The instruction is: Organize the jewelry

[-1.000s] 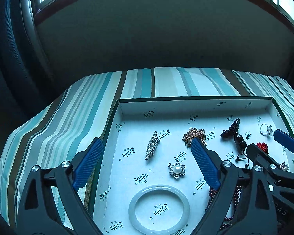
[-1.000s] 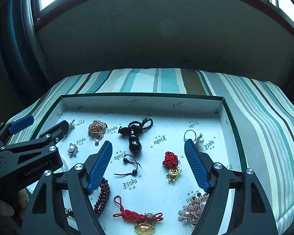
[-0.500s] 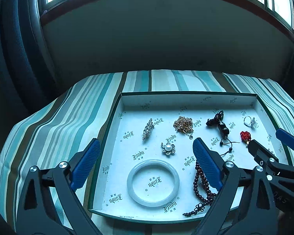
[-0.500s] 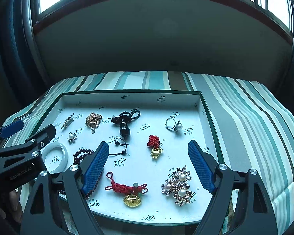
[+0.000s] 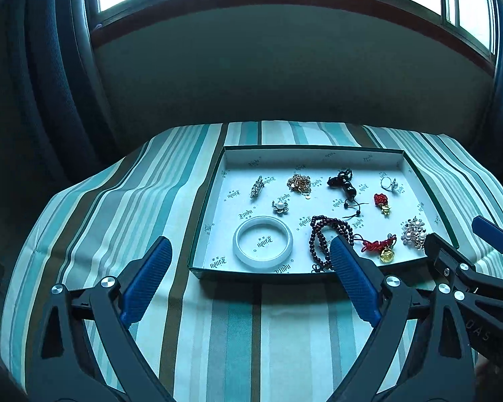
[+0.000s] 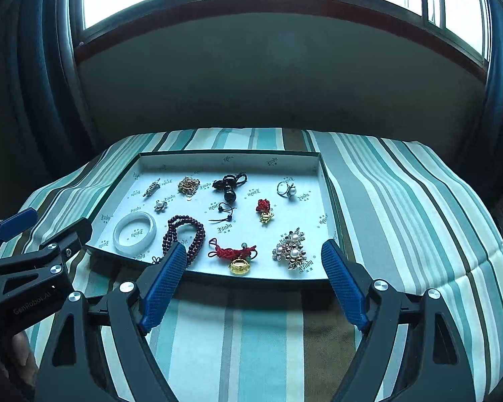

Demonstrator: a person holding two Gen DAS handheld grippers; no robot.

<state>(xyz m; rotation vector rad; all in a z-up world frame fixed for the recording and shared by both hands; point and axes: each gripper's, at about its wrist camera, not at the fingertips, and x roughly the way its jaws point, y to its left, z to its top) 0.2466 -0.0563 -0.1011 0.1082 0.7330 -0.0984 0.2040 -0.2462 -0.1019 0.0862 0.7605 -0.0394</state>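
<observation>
A white-lined tray with a dark green rim (image 5: 261, 276) (image 6: 251, 276) holds laid-out jewelry: a white bangle (image 5: 238, 244) (image 6: 117, 234), dark red beads (image 5: 318, 234) (image 6: 199, 234), a red knot with a gold charm (image 5: 375, 244) (image 6: 233, 251), a pearl brooch (image 5: 414, 232) (image 6: 291, 249), a pearl ring (image 5: 389, 182), a black pendant (image 5: 343, 184) and a gold chain (image 5: 298, 182). My left gripper (image 5: 249, 239) (image 6: 57, 217) hangs open above the tray's near left edge. My right gripper (image 6: 255, 244) (image 5: 456, 229) hangs open over the near right edge. Neither holds anything.
The tray sits on a table under a teal, brown and cream striped cloth (image 5: 117, 217) (image 6: 402, 201) that drops off at the sides. A dark wall (image 5: 285, 77) with windows stands behind, with dark curtains at both sides. A hand (image 6: 16, 351) shows at the lower left.
Both grippers drew back and up from over the tray. Their fingers were above the jewelry; the whole tray now lies ahead of them. The right jaws spread slightly wider.
</observation>
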